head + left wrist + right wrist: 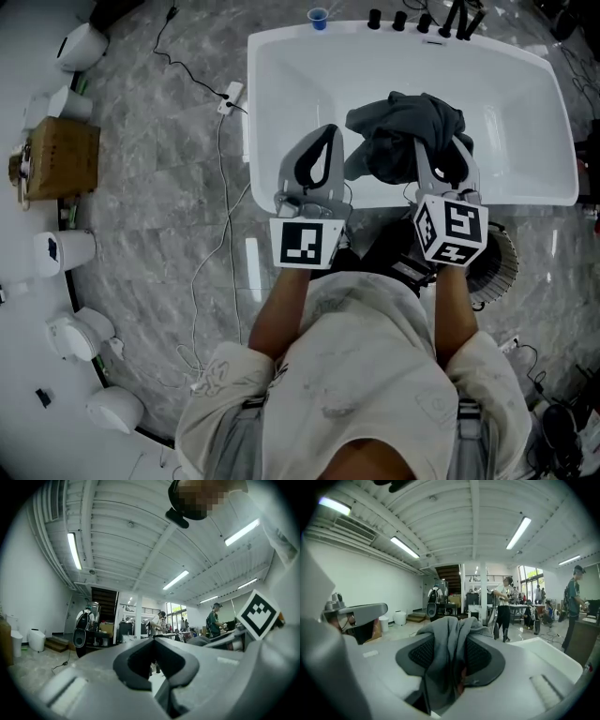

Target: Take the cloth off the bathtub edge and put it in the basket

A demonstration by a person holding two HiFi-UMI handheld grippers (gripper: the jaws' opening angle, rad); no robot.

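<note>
While held side by side over the near edge of the bathtub [281, 94], differ in load. Right gripper [441, 145]: clamped on dark grey cloth [405, 131], one fold pinched between the pads, the rest spilling forward over both jaws. Cloth bunched in a heap just past the near edge, over the basin, toward its right half; contact with the rim or the basin floor not readable from above. Left gripper [328, 131]: jaw tips pressed together, nothing between, only the hollow between the pads showing; just left of the cloth, apart from it. Basket [503, 265]: slatted rim on the floor against the tub's near right side, mostly hidden under the right gripper. Blue cup [318, 18] and black fittings [422, 19] along the far edge. Cardboard box [64, 159] well off to the left.
</note>
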